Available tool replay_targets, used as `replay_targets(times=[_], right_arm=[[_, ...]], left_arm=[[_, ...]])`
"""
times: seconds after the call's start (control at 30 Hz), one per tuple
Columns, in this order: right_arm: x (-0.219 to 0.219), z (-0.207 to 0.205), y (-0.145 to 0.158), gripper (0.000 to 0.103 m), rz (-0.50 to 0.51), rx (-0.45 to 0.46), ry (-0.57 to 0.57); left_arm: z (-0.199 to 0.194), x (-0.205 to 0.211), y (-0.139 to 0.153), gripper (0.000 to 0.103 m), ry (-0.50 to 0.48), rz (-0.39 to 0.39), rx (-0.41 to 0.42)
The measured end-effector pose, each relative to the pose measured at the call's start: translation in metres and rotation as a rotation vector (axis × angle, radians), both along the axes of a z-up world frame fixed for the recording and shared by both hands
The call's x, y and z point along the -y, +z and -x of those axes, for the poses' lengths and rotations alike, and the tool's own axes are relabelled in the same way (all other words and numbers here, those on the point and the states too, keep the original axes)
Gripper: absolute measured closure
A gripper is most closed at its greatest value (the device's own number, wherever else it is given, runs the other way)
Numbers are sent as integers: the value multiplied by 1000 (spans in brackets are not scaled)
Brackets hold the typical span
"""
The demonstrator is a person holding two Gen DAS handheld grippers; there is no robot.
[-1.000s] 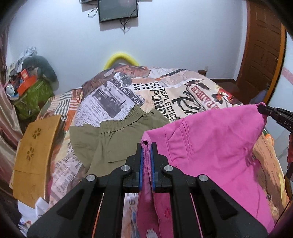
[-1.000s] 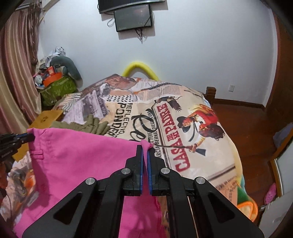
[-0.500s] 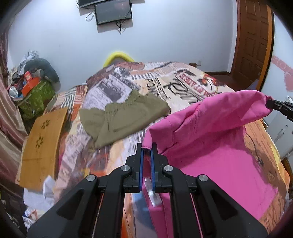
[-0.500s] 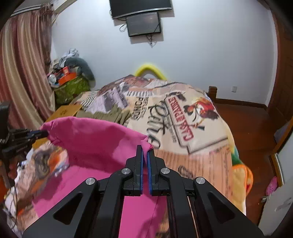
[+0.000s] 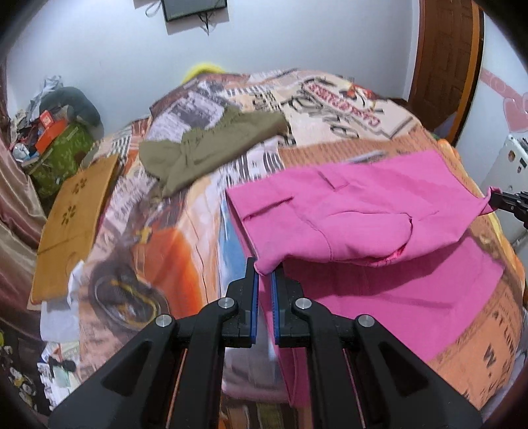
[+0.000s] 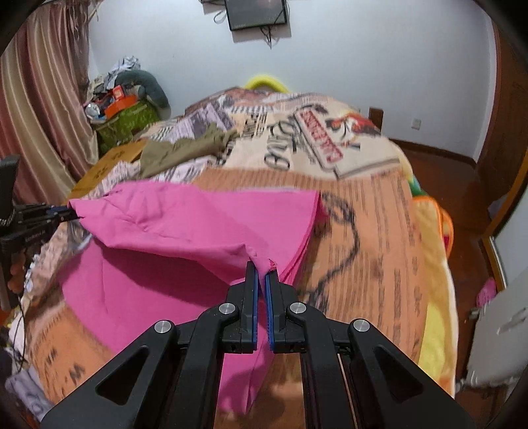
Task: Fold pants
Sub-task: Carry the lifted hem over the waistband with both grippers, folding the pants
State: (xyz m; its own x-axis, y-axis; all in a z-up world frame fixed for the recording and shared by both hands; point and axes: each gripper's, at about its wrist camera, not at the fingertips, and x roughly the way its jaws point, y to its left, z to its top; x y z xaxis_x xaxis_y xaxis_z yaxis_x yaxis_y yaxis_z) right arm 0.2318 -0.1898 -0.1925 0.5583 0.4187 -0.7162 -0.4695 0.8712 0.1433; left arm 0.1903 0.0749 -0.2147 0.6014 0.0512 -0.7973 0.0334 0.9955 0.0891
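Pale bluish wall [image 6: 363, 66] ran behind bed [image 6: 379, 211], dark screen [image 6: 255, 13] mounted high on it, cables dangling below. Bed wore busy newspaper-print cover. Yellow curved headboard [image 6: 265, 81] showed at far end. Striped pinkish curtain [image 6: 39, 109] hung at one side, beside cluttered pile on green box [image 6: 127, 120]. Brown wooden door [image 5: 442, 59] stood at opposite side. Reddish wood floor [image 6: 439, 171] met dark skirting. Wall socket [image 6: 416, 124] sat low. Perforated wooden board [image 5: 74, 217] leaned against bed edge. Light was flat, even.
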Motion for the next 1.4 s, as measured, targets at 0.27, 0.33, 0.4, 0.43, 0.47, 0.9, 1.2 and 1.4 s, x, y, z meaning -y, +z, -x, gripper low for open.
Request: replay_targets(times=[0.27,0.33,0.4,0.43,0.47,0.9,1.2,1.4], right_arm=[[4,22,-19,99,21,-25,-29],[8,24,-22,97,15,-54,-37],[12,28,-25,87,21,-75,-60],[14,30,-26,83,23,-85,-71],[15,32,-26,73,22,-90,-75],[-6,44,1,40,-9,-56,-5],[-53,40,-18,40,41,-99,129],[-69,36,-28,40,48,-137,173]], left_arm=[[24,-4,-23,97,16,-3,-67],[32,-7,-26,96,19,8,-79],[38,-11,-24,96,22,27,-78],[41,-12,-22,96,26,29,-74],[43,-13,-20,96,28,31,-71],[31,42,8,19,-161,-102,-8],[16,86,-23,16,-314,-293,-69],[2,91,-24,16,-330,-299,-70]])
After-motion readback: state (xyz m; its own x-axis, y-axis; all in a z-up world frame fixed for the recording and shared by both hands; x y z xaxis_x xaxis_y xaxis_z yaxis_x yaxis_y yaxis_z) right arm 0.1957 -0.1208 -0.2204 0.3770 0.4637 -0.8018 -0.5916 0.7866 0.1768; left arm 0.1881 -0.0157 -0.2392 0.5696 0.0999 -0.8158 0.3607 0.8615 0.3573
